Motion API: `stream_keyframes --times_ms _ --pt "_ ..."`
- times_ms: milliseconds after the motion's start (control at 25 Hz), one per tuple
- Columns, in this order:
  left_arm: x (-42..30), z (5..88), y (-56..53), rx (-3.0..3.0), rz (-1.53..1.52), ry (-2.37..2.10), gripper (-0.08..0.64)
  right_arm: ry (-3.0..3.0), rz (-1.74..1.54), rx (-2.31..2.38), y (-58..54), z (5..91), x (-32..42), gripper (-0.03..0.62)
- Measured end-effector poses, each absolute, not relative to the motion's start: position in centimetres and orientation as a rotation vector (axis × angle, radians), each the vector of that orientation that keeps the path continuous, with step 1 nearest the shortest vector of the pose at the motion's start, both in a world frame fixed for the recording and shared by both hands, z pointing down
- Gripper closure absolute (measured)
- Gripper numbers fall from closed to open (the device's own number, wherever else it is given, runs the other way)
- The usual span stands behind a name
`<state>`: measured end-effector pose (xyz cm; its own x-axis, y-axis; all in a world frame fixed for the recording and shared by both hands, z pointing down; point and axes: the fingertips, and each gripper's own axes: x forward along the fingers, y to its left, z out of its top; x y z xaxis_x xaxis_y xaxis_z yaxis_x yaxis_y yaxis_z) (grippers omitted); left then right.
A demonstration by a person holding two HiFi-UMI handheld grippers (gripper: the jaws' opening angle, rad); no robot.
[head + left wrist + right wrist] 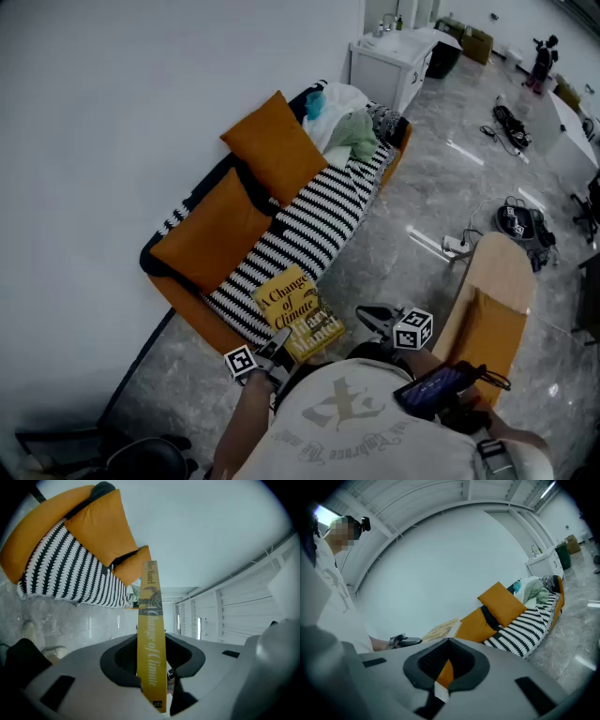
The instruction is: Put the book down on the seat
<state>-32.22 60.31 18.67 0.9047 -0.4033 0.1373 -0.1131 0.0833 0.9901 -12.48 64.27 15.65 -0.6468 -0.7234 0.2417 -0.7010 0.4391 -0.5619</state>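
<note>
A yellow book titled "A Change of Climate" hangs over the near end of the sofa's striped seat. I cannot tell whether it touches the seat. My left gripper is shut on the book's near edge. In the left gripper view the spine stands upright between the jaws of the left gripper. My right gripper hovers just right of the book and holds nothing. Its jaws show a narrow gap in the right gripper view. The book shows there too.
Two orange cushions lean on the sofa back. A heap of clothes fills its far end. A wooden chair with an orange pad stands at my right. Cables and bags lie on the marble floor.
</note>
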Motion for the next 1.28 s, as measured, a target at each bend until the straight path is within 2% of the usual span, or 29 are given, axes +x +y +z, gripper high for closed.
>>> stream_keyframes --times_ms 880,1280 --pt "-29.5 20.1 60.4 1.486 -0.165 -0.465 0.411 2.592 -1.038 -1.361 63.8 16.9 -9.9 0.578" --pt "-26.0 20.2 61.5 1.477 -0.133 -0.520 0.411 2.574 -1.088 -1.374 64.3 18.2 -5.1 0.578"
